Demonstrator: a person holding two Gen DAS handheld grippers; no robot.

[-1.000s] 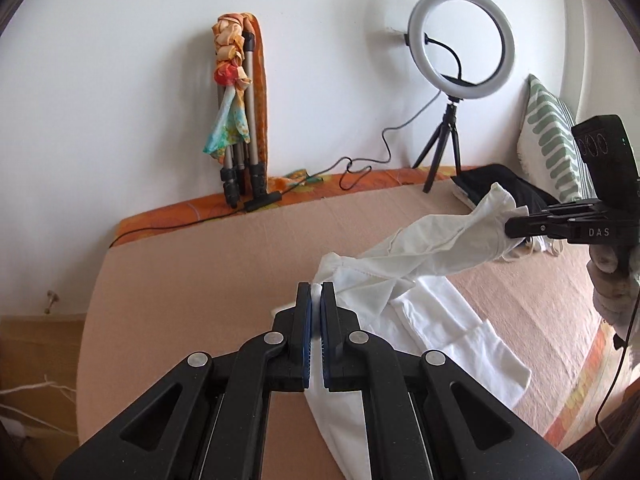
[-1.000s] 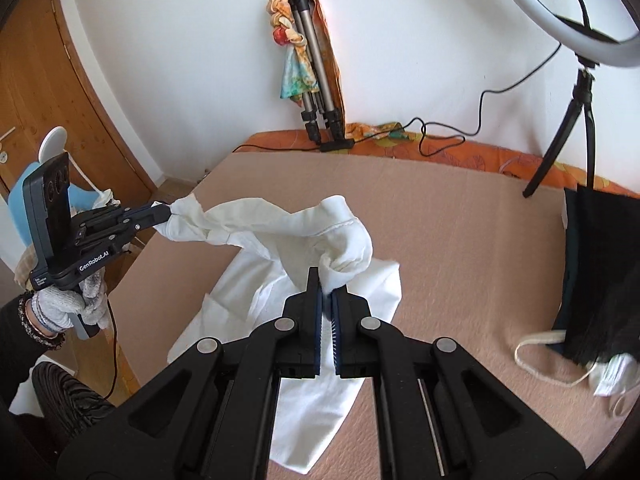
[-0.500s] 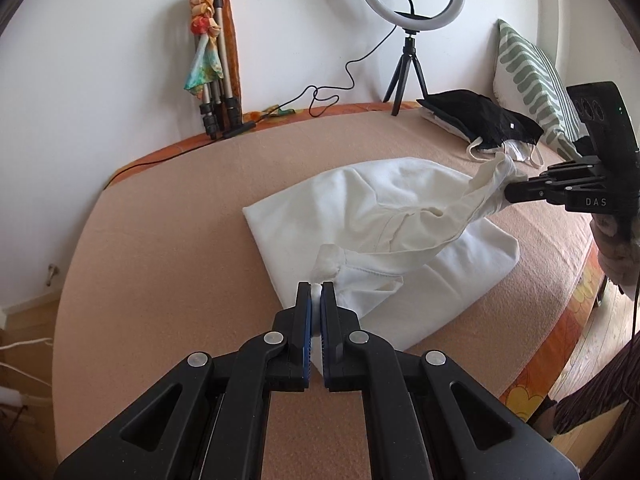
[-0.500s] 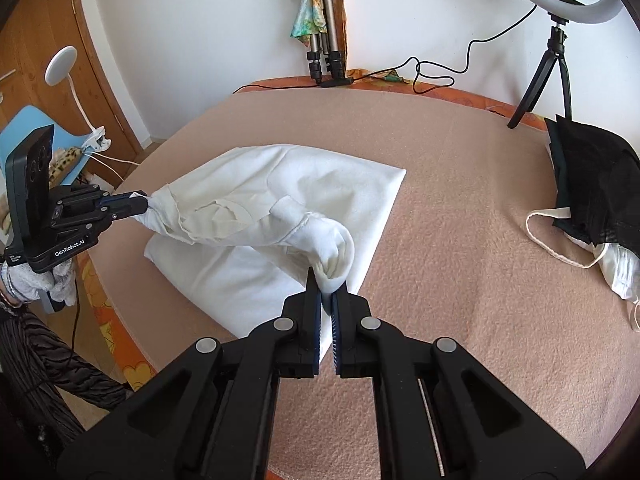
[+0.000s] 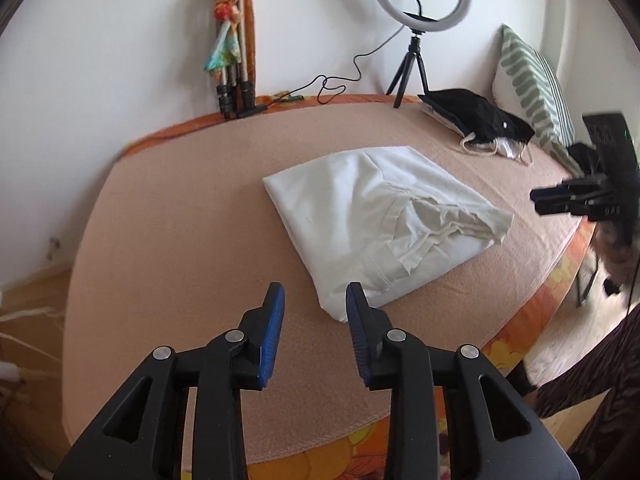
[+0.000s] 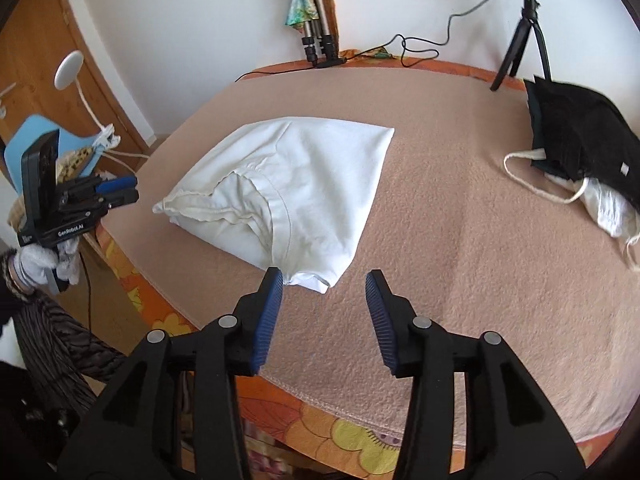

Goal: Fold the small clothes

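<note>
A white garment point(image 5: 372, 216) lies folded in half on the peach blanket point(image 5: 180, 248), its neckline showing on the near side. My left gripper point(image 5: 315, 300) hovers just short of the garment's near corner; its jaws are opening and nothing is between them. In the right wrist view the same white garment point(image 6: 304, 184) lies flat, and my right gripper point(image 6: 324, 284) stands over its near corner with jaws opening, the cloth lying free below them. Each gripper also shows in the other's view: the right gripper point(image 5: 548, 200) at the far right, the left gripper point(image 6: 120, 188) at the far left, held by a white-gloved hand point(image 6: 60, 260).
A black cloth pile point(image 6: 580, 128) with white strings lies at the back right of the bed. A ring light on a tripod point(image 5: 416, 20), a folded tripod point(image 5: 236, 64) and a cable stand along the wall. A striped pillow point(image 5: 532, 84) leans at the right. The bed's orange floral edge point(image 6: 360, 432) is close below.
Both grippers let go of the white garment and their jaws parted. The raised cloth dropped flat into a folded rectangle, and both grippers drew back towards the bed's near edge.
</note>
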